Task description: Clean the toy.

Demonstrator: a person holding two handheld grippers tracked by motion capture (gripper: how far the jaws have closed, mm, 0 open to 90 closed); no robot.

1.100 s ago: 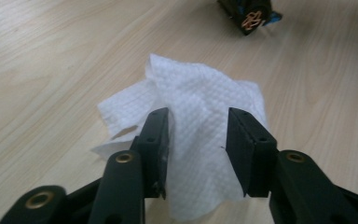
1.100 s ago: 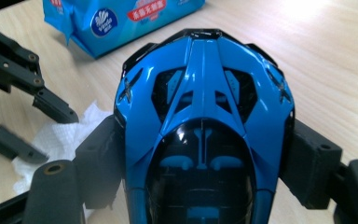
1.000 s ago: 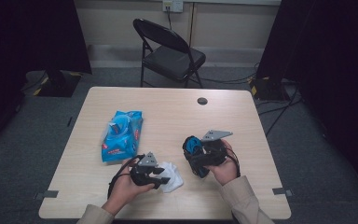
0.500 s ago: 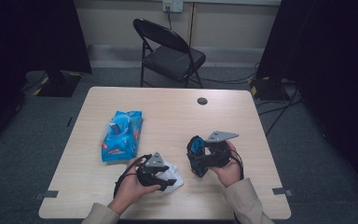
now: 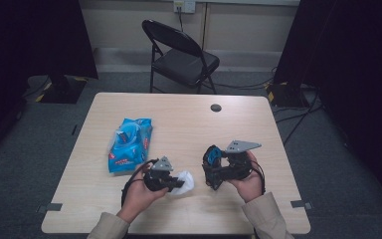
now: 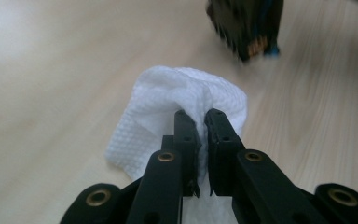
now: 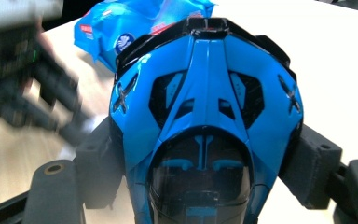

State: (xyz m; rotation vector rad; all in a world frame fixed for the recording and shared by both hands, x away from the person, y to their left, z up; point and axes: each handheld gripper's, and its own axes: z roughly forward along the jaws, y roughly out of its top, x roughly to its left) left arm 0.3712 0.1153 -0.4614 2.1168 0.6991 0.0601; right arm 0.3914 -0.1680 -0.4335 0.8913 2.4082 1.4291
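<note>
High view: your left gripper (image 5: 171, 182) pinches a white wipe (image 5: 185, 181), lower centre; its jaws have just been closing.

Left gripper view: jaws together on the wipe (image 6: 177, 107).

Right gripper view: your right gripper (image 7: 205, 186) clamps a blue helmet (image 7: 205, 93), mid-frame.

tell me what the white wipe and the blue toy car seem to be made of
White wipe: soft nonwoven cloth or paper by the look, matte, with a dimpled embossed weave and limp folds. Blue toy car: probably hard moulded plastic, glossy, showing sharp highlights and crisp edges.
</note>
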